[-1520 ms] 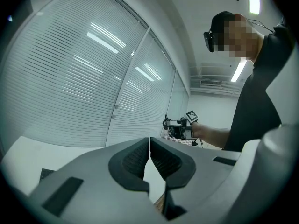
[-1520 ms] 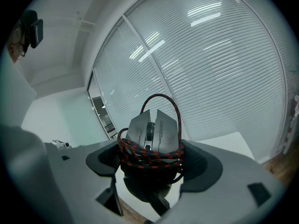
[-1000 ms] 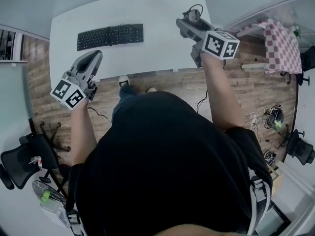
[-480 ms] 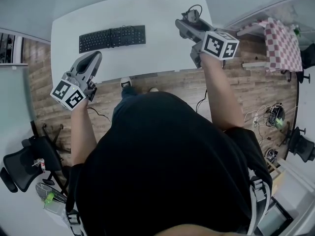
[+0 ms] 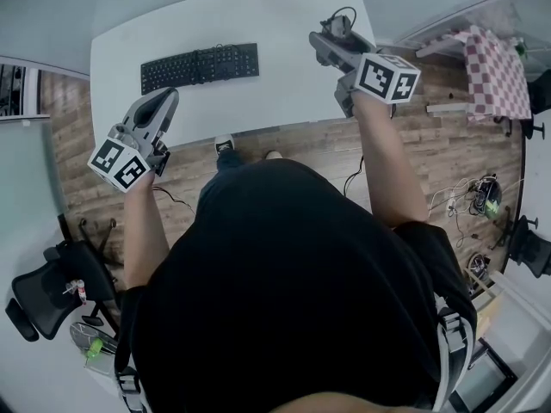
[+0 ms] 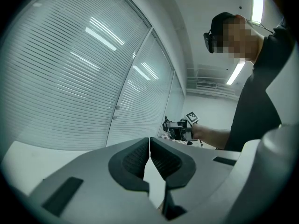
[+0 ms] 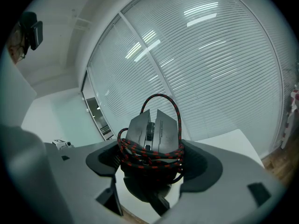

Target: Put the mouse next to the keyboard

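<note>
A black keyboard (image 5: 200,65) lies on the white table (image 5: 275,84), toward its left half. My right gripper (image 5: 330,40) is over the table's right end, shut on a grey mouse (image 7: 153,130) with its red-and-black braided cable (image 7: 150,157) wound around the body. In the head view the mouse (image 5: 337,27) shows only as a small dark shape at the jaw tips. My left gripper (image 5: 161,103) hovers at the table's near left edge, jaws shut and holding nothing. In the left gripper view the pads (image 6: 136,158) meet, and the right gripper (image 6: 179,129) shows far off.
A red-checked cloth (image 5: 492,76) covers something to the right of the table. Black office chairs (image 5: 47,292) stand on the wood floor at the left and the far right. Cables (image 5: 469,200) lie on the floor at the right. Blinds (image 7: 210,64) fill the background.
The head view has shifted slightly, so the keyboard and table sit a little further right in frame. Both grippers hold about the same places.
</note>
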`<state>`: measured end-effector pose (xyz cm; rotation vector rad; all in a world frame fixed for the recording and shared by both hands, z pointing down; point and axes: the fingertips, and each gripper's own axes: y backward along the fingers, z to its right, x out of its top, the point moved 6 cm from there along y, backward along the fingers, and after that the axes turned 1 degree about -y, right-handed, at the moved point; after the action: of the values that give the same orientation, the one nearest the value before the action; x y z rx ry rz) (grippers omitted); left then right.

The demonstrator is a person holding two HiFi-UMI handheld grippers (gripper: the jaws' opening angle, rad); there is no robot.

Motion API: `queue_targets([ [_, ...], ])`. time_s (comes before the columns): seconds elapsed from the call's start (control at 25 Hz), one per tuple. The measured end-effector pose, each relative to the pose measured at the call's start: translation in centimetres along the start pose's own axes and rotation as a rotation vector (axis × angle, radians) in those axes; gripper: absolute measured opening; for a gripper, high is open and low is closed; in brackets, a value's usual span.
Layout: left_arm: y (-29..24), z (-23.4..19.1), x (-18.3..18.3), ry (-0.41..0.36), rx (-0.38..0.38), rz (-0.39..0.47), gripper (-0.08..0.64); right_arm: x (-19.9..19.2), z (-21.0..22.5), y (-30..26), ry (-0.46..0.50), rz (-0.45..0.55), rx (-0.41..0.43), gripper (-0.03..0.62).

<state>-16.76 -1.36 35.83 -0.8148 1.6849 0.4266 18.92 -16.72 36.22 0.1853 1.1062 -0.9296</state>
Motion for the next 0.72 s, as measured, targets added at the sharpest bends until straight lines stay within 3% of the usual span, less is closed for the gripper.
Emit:
queue_targets([
  [0.72, -1.3, -5.1, 2.3, -0.011, -0.062, -0.017, 0.023, 1.3, -0.1, -3.0, -0.019, 0.025, -0.06, 0.405],
])
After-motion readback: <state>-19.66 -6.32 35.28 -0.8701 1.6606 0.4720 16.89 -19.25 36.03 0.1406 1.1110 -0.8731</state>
